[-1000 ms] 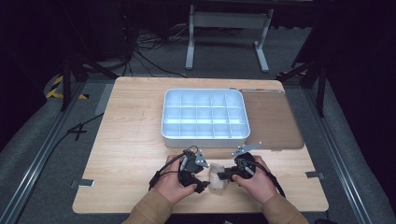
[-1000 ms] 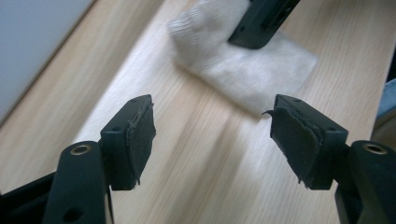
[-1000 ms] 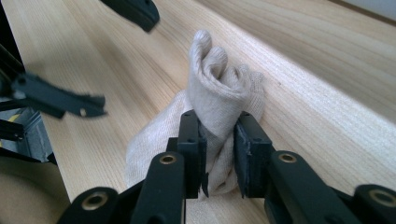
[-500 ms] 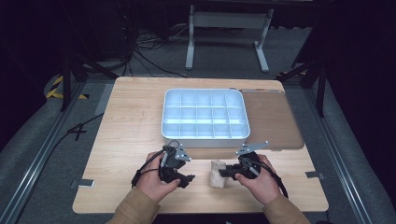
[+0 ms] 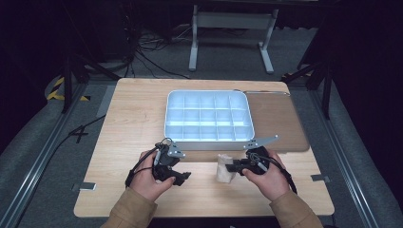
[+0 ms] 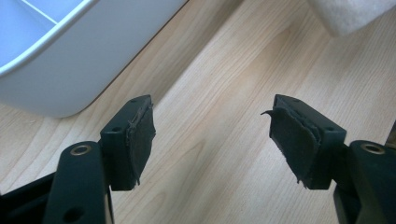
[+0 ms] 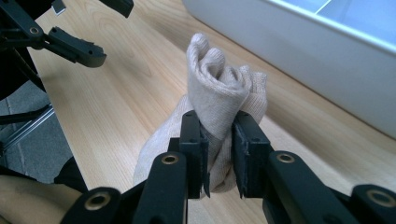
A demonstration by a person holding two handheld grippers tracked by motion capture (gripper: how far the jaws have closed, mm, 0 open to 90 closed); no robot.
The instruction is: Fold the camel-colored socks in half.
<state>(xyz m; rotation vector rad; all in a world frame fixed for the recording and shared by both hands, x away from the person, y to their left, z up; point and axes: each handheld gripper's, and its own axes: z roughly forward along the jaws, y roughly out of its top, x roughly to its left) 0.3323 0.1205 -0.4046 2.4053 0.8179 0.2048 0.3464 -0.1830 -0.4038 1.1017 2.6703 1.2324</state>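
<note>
Beige rolled sock [image 7: 219,93], pale blue-white tray [image 5: 208,116], light wood-grain table [image 5: 128,123] — black gripper pads [image 6: 140,140], tan sleeves [image 5: 128,211].

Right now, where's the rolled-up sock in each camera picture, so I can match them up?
High view: the rolled sock stands low and right of centre, at the right gripper.
Left gripper view: a pale corner of it sits at the top right edge.
Right gripper view: it is in the centre, pinched between the jaws.
Shared landmark: the white divided tray, just beyond the sock.
</note>
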